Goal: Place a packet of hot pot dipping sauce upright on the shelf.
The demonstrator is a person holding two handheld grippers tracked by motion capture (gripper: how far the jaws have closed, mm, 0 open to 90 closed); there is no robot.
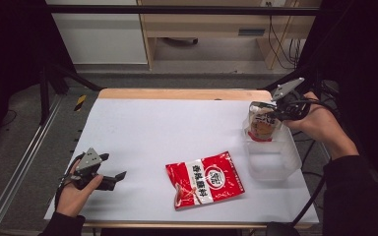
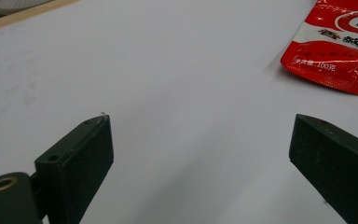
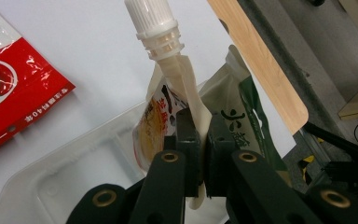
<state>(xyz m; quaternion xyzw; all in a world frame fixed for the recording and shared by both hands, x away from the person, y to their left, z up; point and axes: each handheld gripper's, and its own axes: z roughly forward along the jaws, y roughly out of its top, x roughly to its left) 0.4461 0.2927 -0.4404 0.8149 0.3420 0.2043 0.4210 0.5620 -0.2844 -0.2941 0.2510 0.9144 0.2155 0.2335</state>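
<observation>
White worktop [image 1: 177, 128]. Right gripper [image 3: 198, 140], fingers clamped on the side seam of a spouted sauce pouch [image 1: 262, 123], holds it over the clear plastic tray [image 1: 275, 169] at the right edge. Risk: the thin seam may slip, dropping the pouch outside the tray. Left gripper [image 1: 114, 169], fingers apart, rests near the front-left corner; a red seasoning packet [image 1: 204, 179] lies mid-front.

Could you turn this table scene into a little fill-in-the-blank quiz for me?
1. The right gripper is shut on a pouch with a white screw ____.
2. That pouch hangs over a clear plastic ____.
3. The flat packet lying on the table is mostly ____.
4. The left gripper has its jaws ____.

Missing words: cap; container; red; open
</observation>
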